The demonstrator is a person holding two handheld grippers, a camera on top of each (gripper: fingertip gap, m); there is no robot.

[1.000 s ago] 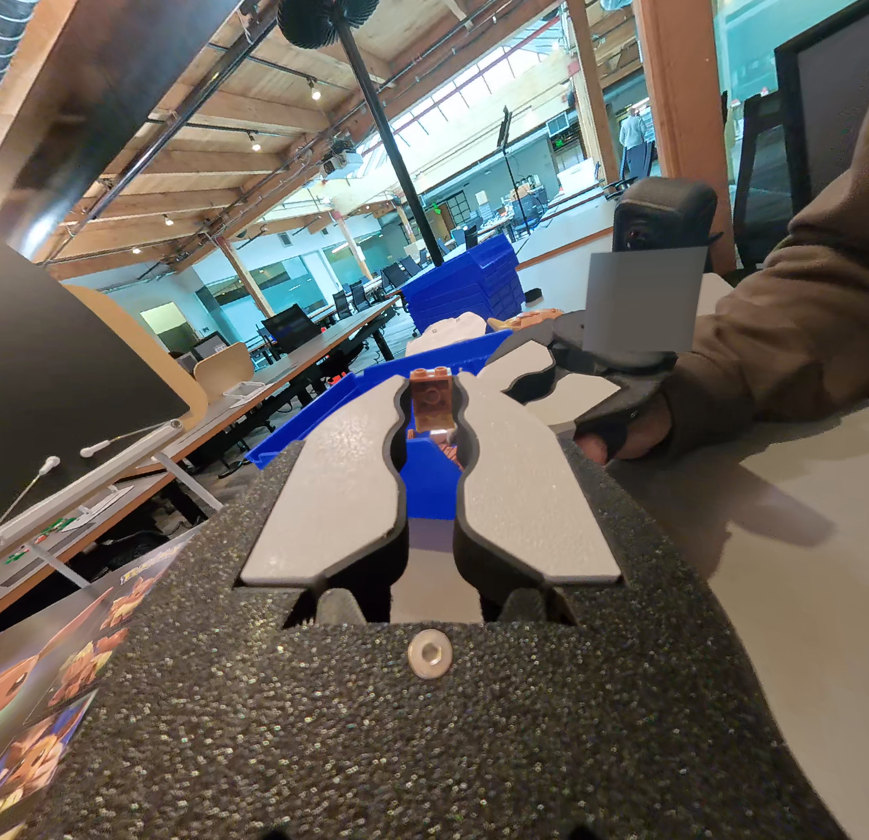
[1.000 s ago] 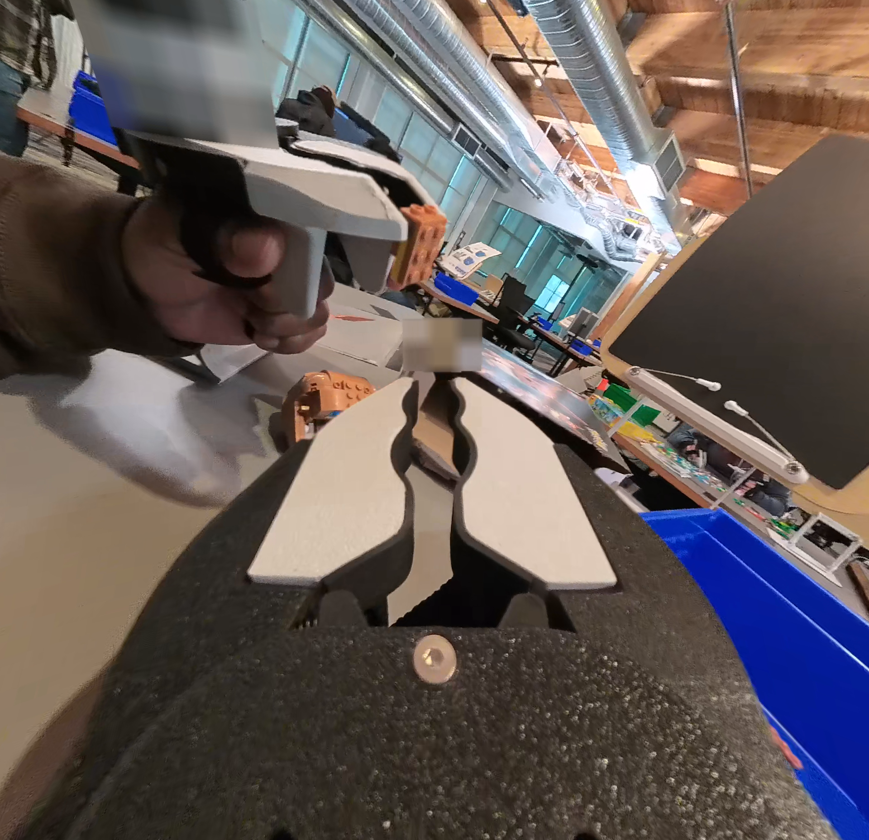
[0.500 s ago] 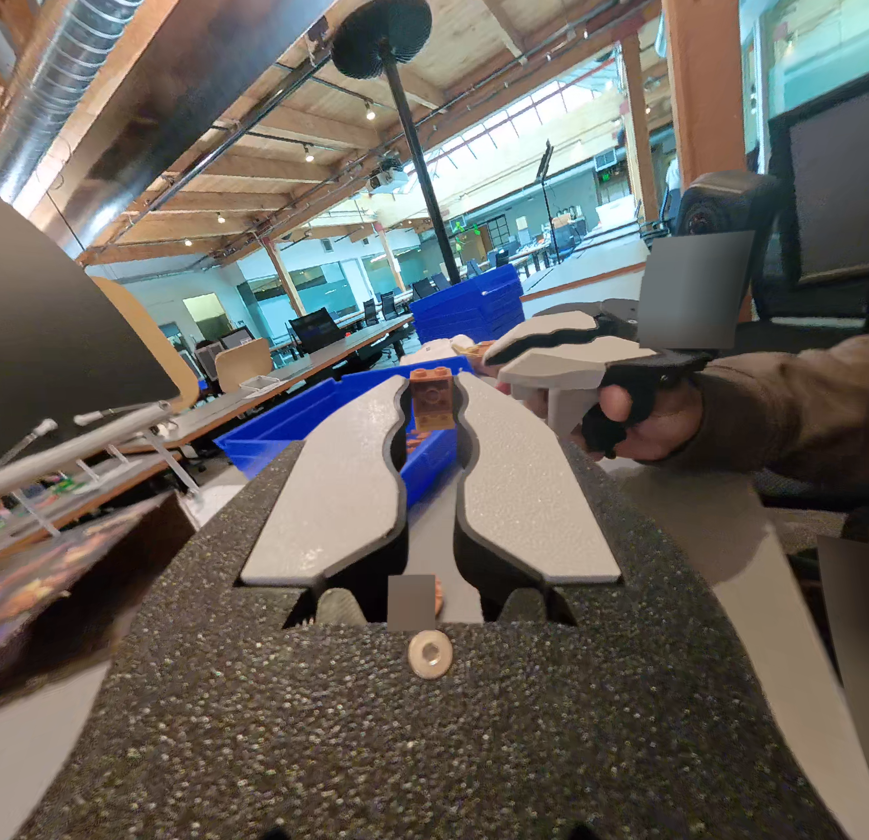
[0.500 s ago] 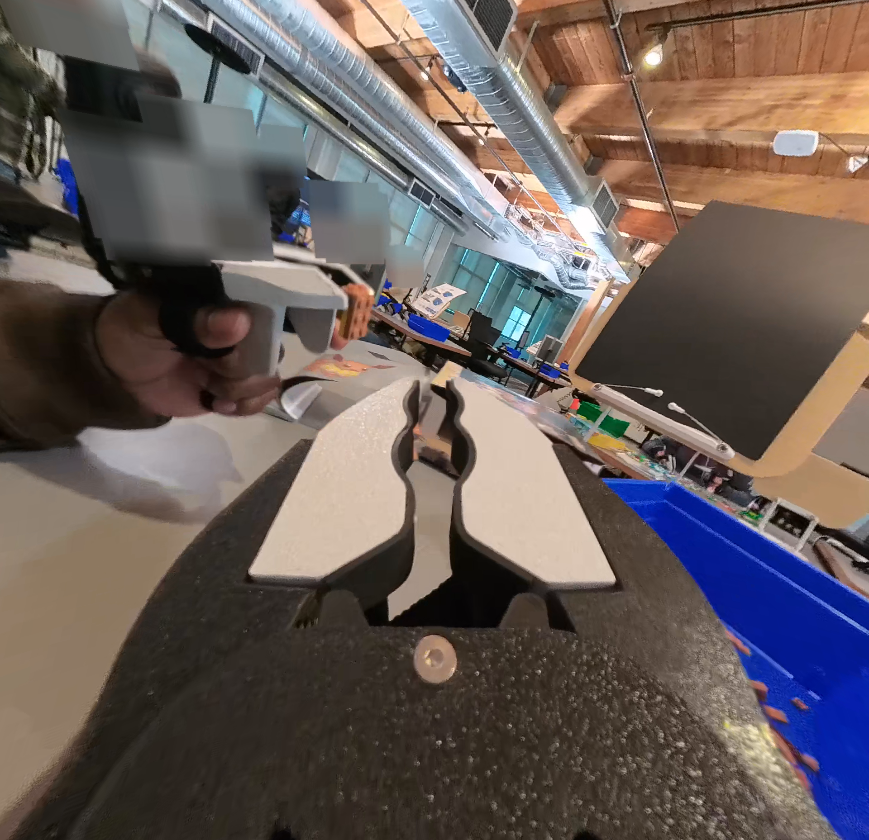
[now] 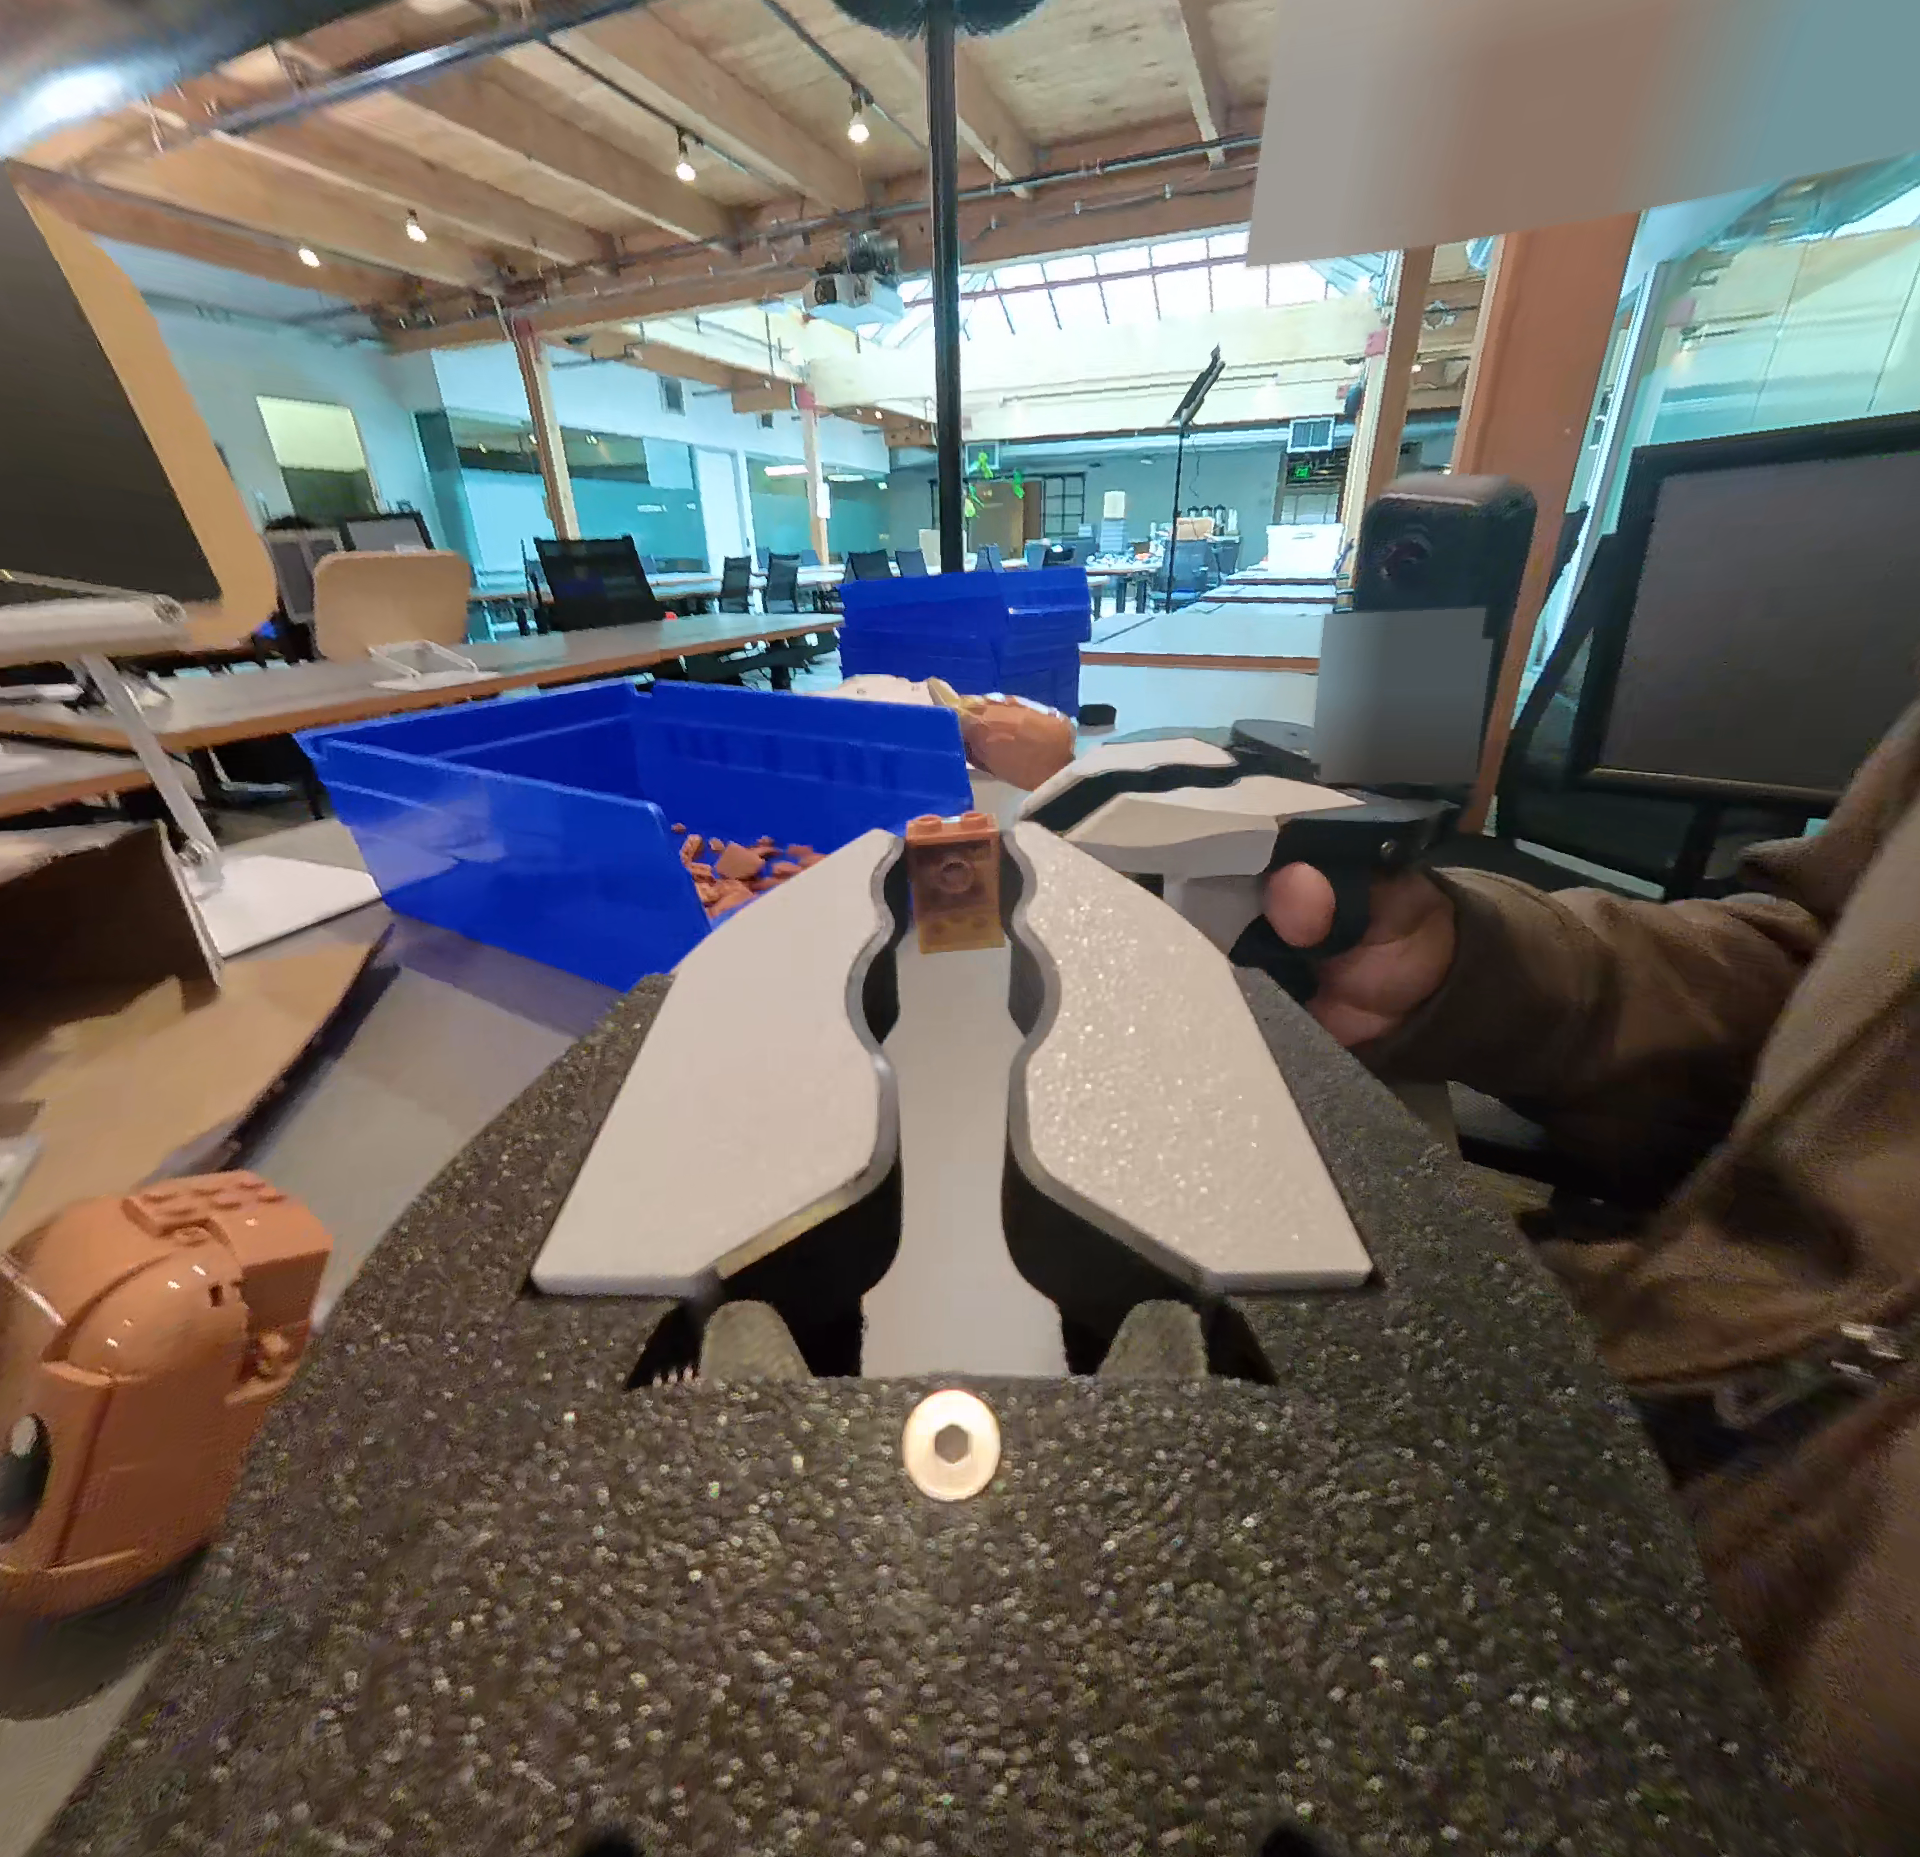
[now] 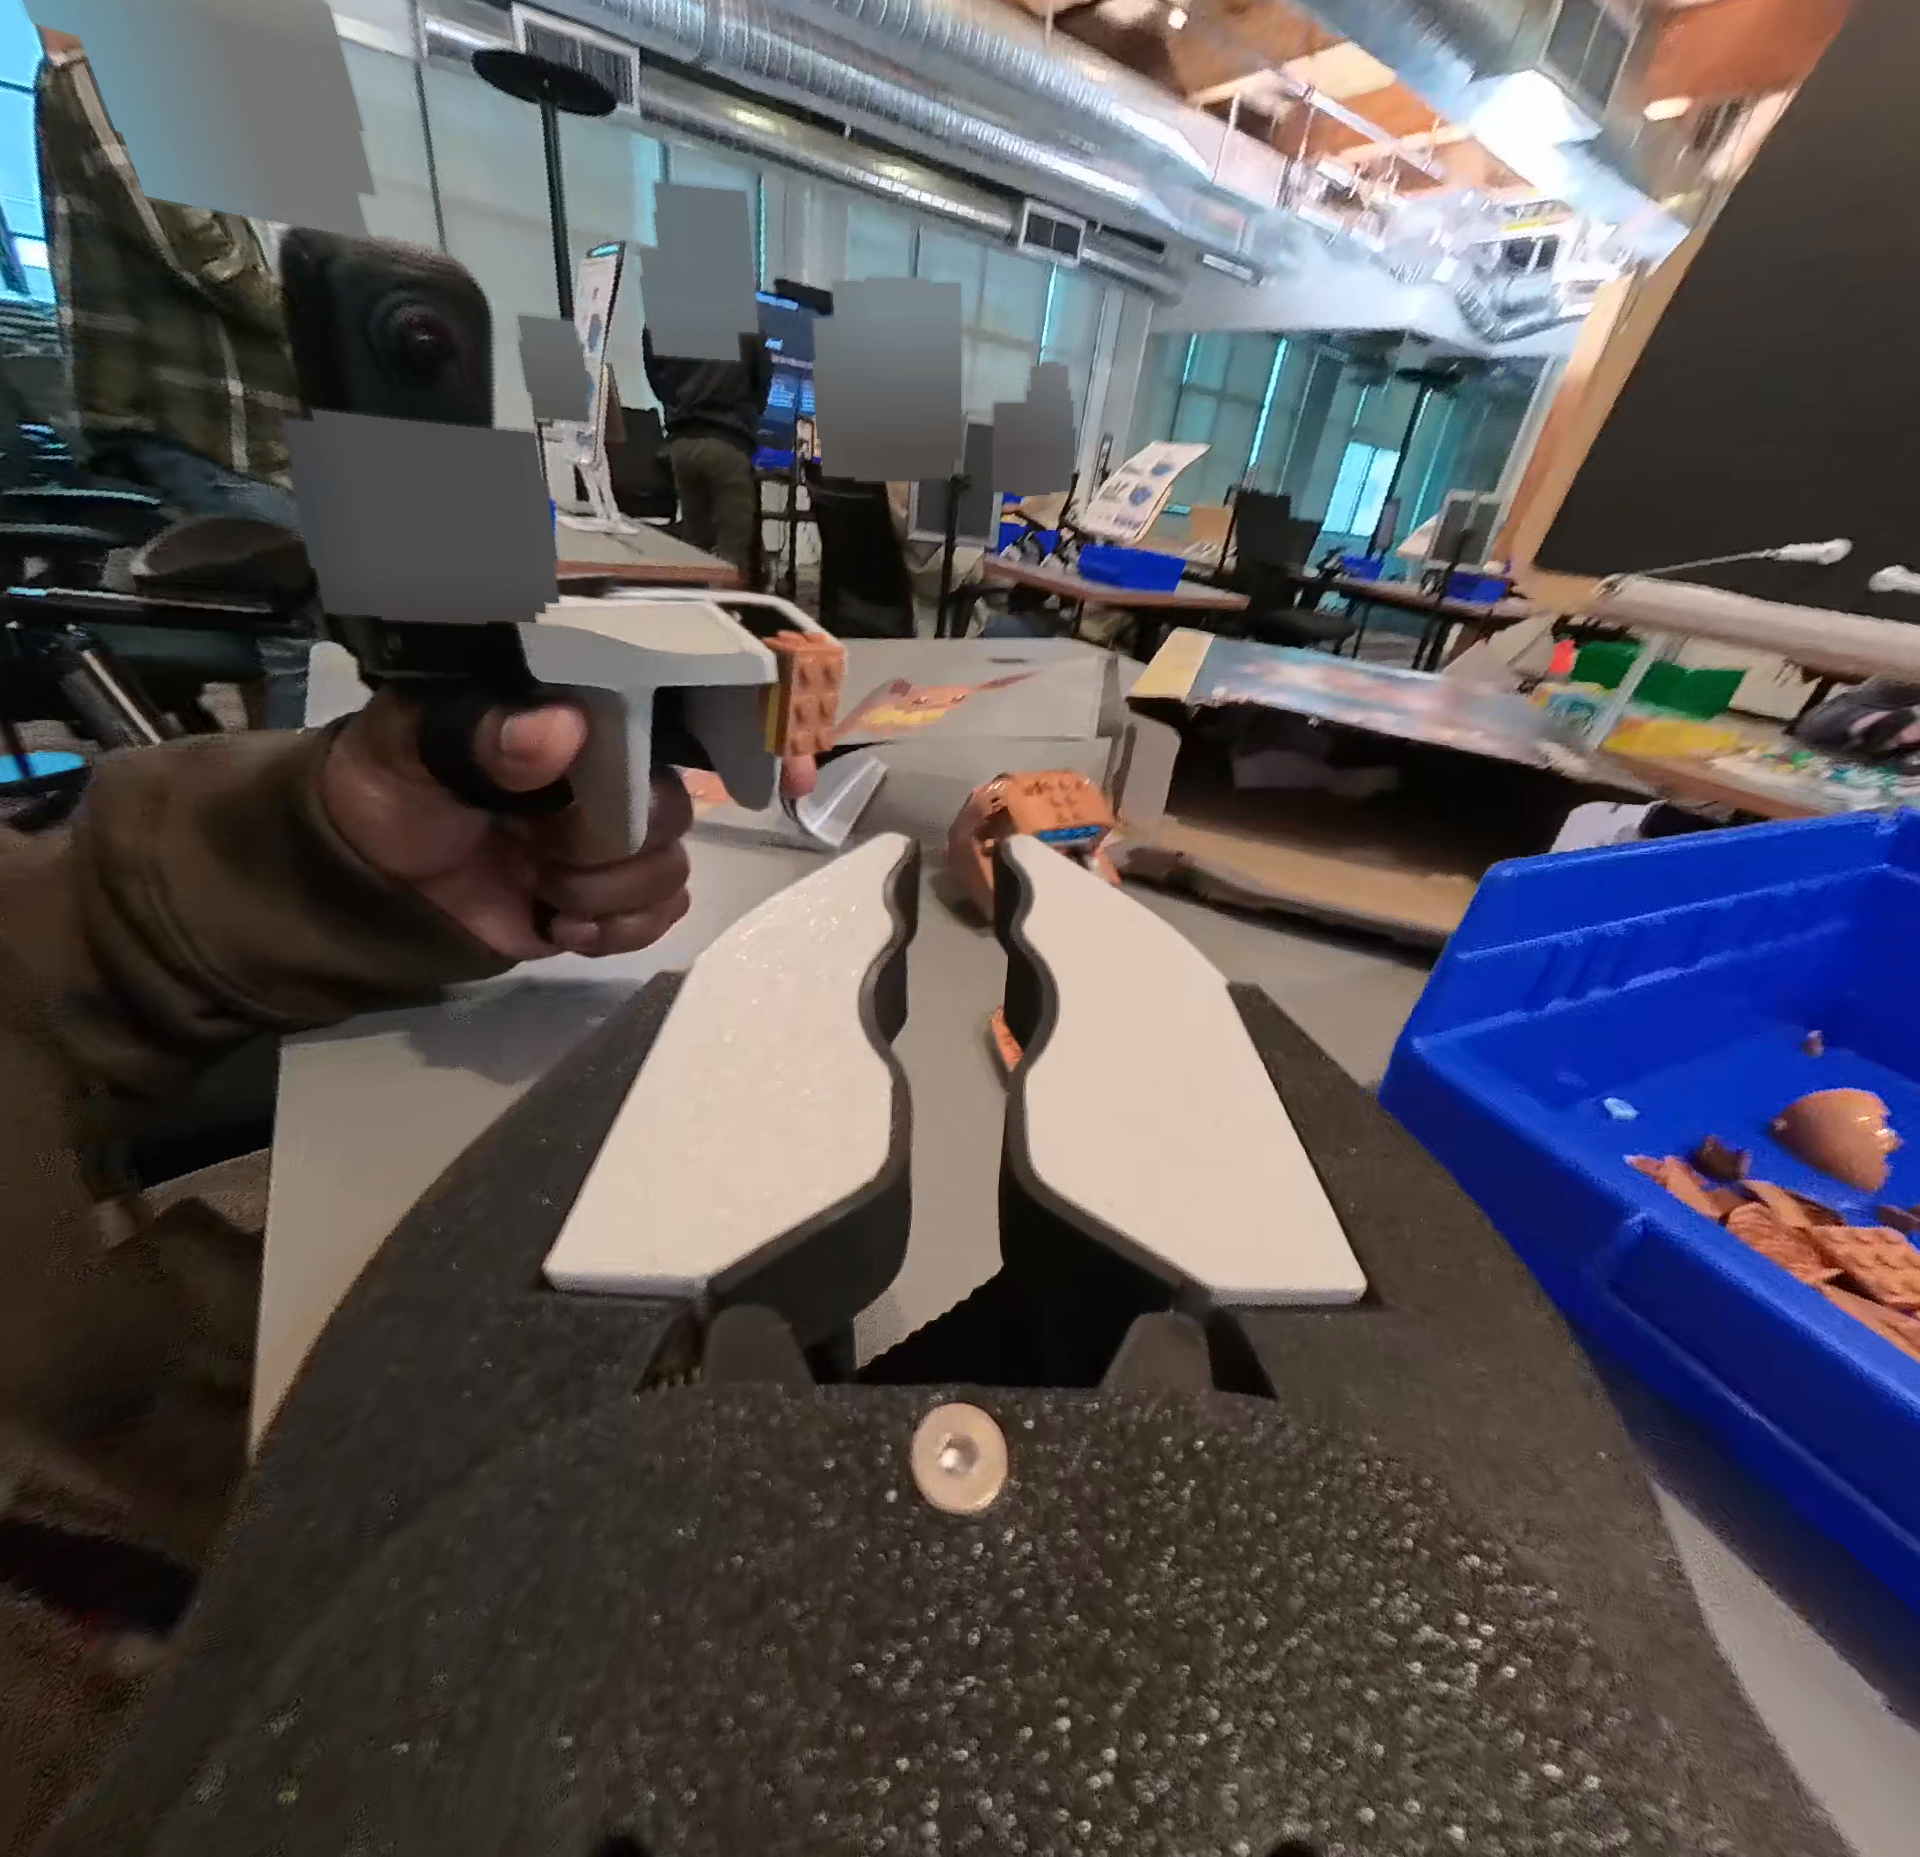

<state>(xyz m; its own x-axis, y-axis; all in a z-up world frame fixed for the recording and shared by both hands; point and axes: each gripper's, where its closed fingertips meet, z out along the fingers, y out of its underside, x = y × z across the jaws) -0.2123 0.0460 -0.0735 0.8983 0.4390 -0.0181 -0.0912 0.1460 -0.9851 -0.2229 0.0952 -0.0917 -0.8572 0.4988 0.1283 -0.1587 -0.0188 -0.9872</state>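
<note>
One brown brick sits pinched between left jaws.

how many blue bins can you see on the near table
1. The open blue bin sits ahead-left of the left gripper and to the right of the right gripper. More stand stacked on a farther table; others may be hidden.

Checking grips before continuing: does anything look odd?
One thing: a small orange piece lies against one inner side of the right tool, well behind its tips; whether it is clamped is unclear. The left tool holds its brown brick upright at the tips.
</note>
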